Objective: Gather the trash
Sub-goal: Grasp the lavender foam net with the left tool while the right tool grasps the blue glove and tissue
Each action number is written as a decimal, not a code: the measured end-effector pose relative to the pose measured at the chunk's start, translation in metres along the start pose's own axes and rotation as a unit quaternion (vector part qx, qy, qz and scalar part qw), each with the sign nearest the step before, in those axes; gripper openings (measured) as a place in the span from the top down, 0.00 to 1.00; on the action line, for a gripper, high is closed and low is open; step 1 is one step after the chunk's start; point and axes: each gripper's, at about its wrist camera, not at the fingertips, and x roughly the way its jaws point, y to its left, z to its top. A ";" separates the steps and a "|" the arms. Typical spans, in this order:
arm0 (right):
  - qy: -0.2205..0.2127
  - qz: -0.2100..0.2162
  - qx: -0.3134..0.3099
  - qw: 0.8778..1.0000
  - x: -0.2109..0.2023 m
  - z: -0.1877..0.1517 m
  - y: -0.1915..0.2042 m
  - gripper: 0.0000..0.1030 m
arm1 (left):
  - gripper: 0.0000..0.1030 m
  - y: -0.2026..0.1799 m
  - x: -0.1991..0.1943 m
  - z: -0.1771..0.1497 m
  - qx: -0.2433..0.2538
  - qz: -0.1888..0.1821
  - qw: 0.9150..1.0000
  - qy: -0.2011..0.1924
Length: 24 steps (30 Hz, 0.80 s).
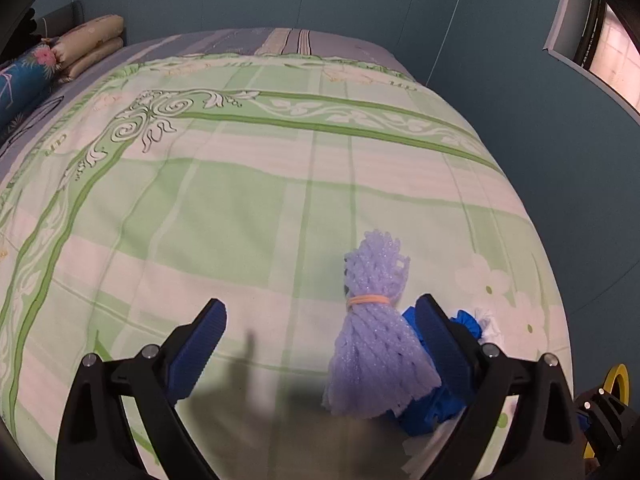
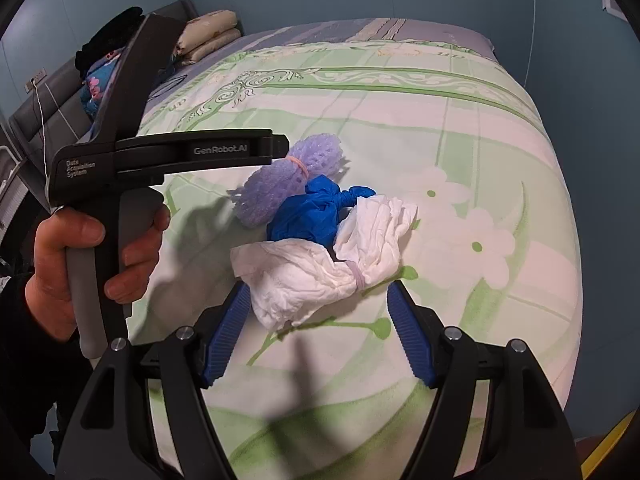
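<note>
Three pieces of trash lie together on the bed. In the right wrist view they are a purple foam net point(image 2: 280, 184) tied with a rubber band, a knotted blue bag point(image 2: 312, 216) and a white crumpled tissue bundle point(image 2: 312, 276). My right gripper point(image 2: 317, 288) is open, with its blue pads on either side of the tissue's near end. My left gripper point(image 1: 320, 304) is open over the foam net point(image 1: 372, 320), which lies by its right finger. The blue bag point(image 1: 424, 412) sits behind that finger. A hand point(image 2: 80, 248) holds the left gripper's handle.
The bed is covered by a green and white floral blanket point(image 1: 240, 200). Stacked pillows point(image 1: 92, 40) and a blue floral bolster point(image 1: 24, 80) lie at its far left. Blue walls surround the bed, and a window point(image 1: 612, 60) is at the upper right. The bed's edge drops off on the right.
</note>
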 end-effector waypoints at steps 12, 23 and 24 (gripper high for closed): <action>0.021 0.001 0.004 1.000 0.029 0.008 0.000 0.35 | 0.11 0.000 0.030 0.000 0.026 0.034 0.999 0.024; 0.014 -0.008 -0.004 1.000 0.055 0.029 0.003 0.27 | 0.21 0.021 0.056 0.016 -0.019 0.015 0.999 0.043; 0.012 -0.008 -0.006 1.000 0.056 0.032 0.004 0.22 | 0.22 0.024 0.058 0.018 -0.025 0.011 0.999 0.045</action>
